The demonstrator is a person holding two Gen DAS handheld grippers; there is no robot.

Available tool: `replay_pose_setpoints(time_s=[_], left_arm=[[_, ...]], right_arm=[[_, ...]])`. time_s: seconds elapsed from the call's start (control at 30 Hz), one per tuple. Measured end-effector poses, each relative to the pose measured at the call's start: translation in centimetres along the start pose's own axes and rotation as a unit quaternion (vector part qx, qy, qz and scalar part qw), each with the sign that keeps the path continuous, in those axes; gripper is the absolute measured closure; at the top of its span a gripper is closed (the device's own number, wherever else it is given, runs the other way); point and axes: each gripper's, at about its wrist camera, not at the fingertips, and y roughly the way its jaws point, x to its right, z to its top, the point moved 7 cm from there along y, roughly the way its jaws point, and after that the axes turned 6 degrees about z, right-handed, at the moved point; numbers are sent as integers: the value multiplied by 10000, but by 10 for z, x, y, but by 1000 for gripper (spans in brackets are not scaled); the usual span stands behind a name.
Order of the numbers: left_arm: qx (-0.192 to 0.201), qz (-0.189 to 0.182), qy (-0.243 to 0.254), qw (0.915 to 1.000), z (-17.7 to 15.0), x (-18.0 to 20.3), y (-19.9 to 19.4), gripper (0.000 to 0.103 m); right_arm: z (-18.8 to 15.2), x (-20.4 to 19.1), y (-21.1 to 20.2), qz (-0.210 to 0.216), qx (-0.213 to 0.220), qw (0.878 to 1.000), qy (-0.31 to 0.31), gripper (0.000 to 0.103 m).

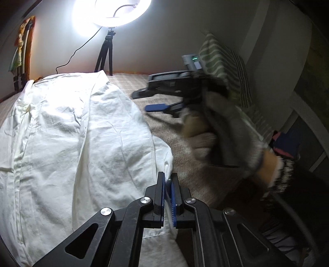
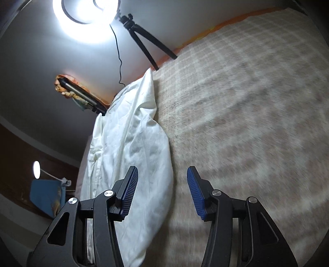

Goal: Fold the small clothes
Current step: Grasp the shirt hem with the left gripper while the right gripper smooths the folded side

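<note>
Left gripper [image 1: 168, 180]: bottom centre of the left wrist view, jaws closed on a pinch of the white shirt's edge, with cloth showing between the blue pads.
White shirt [image 1: 67, 131]: spread and creased over the left half of the left wrist view, on the bed; in the right wrist view it runs as a long rumpled band from the lower left up toward the centre.
Right gripper [image 2: 162, 193]: lower centre of its own view, jaws apart, nothing between the pads; the left pad [image 2: 129, 191] sits over the shirt's edge, the right pad over bare blanket.
Hand [image 1: 207, 133]: right of centre in the left wrist view, blurred, in a grey glove, holding the right gripper's handle.
Checked blanket [image 2: 246, 115]: beige, covers the bed, fills the right side of the right wrist view.
Striped pillow [image 1: 224, 67]: upper right, at the bed's far side.
Ring light [image 1: 112, 12]: top of frame, glaring, on a black tripod [image 1: 105, 55] against the wall.
</note>
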Motion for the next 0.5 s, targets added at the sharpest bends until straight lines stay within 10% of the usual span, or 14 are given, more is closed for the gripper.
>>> replay_pose_setpoints(time_s=[0.07,0.17,0.5], left_arm=[[39,-76,-65,9999,1,1,-3,102],[70,-121,-103,9998,0,1,-6,102],[177,-117,-634,9978,-15,-36,-25,102]], right_arm=[[3,-2,17,-45,-142,9998,-99,54],[7,-5,32,35,-314,9995,-19,97],[17,-70,41,-792,-344,9920,-916,99]])
